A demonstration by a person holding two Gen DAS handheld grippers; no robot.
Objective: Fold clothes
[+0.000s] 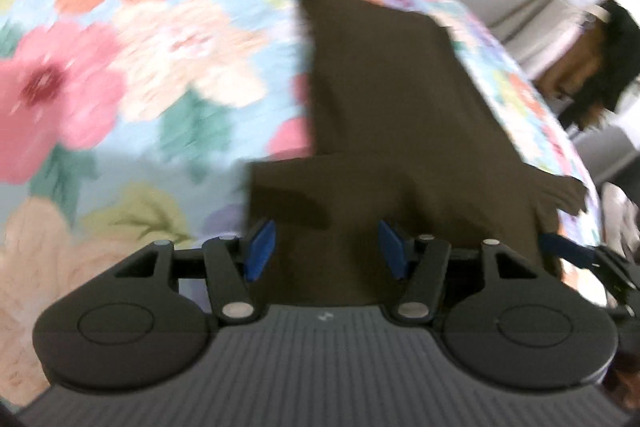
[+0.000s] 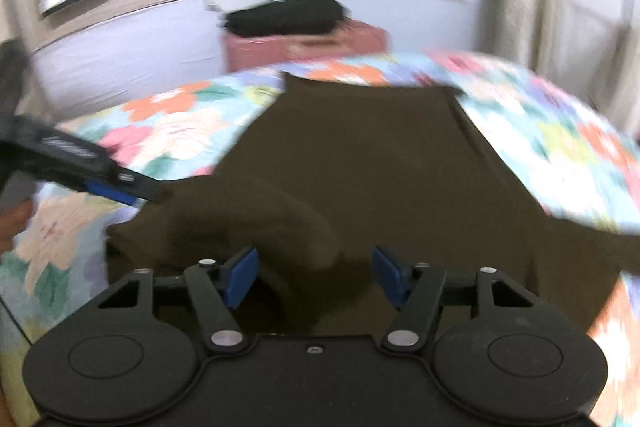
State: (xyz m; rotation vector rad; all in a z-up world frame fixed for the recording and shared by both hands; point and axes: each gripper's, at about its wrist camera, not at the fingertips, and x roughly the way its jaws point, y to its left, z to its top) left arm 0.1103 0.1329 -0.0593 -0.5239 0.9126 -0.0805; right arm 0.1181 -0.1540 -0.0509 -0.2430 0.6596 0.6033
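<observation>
The dark brown shirt (image 1: 400,115) lies spread on the floral bedspread (image 1: 132,67), long axis toward 12 o'clock. Both the left claw (image 1: 327,247) and the right claw (image 2: 314,277) gape empty directly over its near end.

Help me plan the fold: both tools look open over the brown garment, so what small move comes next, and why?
Probably lower the left tool and close it on the garment edge. Both it and the right tool are open, holding nothing. The garment lies on the floral sheet, with a sleeve already flipped inward.
</observation>
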